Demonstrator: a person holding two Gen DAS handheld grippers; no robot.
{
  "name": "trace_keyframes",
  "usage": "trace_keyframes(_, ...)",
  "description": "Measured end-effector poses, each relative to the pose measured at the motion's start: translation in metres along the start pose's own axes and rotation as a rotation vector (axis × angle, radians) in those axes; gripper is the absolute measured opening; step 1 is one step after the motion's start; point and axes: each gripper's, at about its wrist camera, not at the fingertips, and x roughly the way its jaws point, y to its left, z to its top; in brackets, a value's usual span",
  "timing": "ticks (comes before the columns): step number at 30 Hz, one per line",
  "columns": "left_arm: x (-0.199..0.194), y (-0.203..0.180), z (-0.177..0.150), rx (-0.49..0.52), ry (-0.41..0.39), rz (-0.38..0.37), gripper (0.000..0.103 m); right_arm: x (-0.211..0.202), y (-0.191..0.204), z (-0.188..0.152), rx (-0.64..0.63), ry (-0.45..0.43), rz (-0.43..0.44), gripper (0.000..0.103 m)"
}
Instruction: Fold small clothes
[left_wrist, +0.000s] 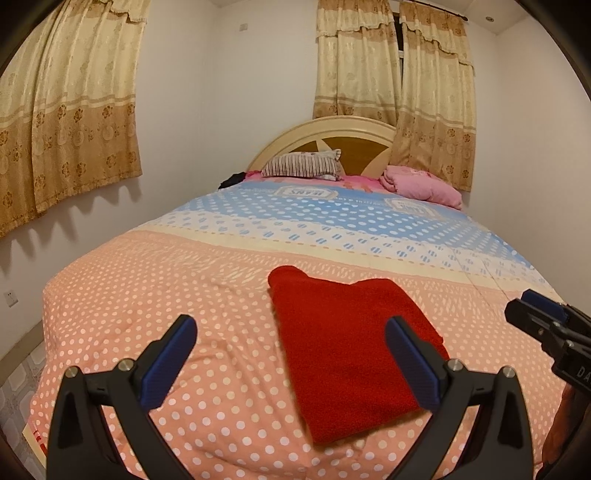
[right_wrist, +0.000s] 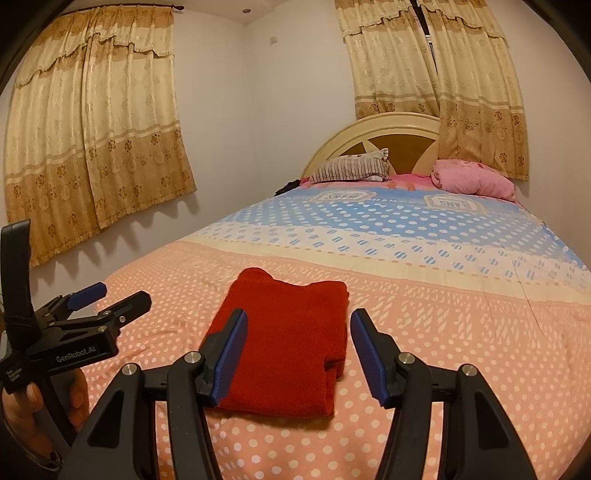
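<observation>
Left wrist view is showing us the red garment (left_wrist: 347, 354) lying folded into a compact rectangle at lower centre of the frame, on the pink dotted bedspread (left_wrist: 147, 302). We are judging the fold as nearly done, so the step in hand looks like a final tidy. To do it well we are planning to come down on the thick stacked edge at the near right, pinch all layers together, and keep the two tools level so the stack does not skew. Our left gripper (left_wrist: 291, 354) is standing wide apart, holding nothing and hovering above the cloth. Our right gripper (right_wrist: 299, 343) is also standing apart, empty, framing the garment's near end without touching it.
</observation>
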Motion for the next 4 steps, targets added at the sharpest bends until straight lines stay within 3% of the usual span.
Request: trace_keyframes(4,0.0016,0.0002,-0.0018,0.002,0.003,0.0,0.103,0.0039,-0.003,-0.0025,-0.011,0.018,-0.059,0.059)
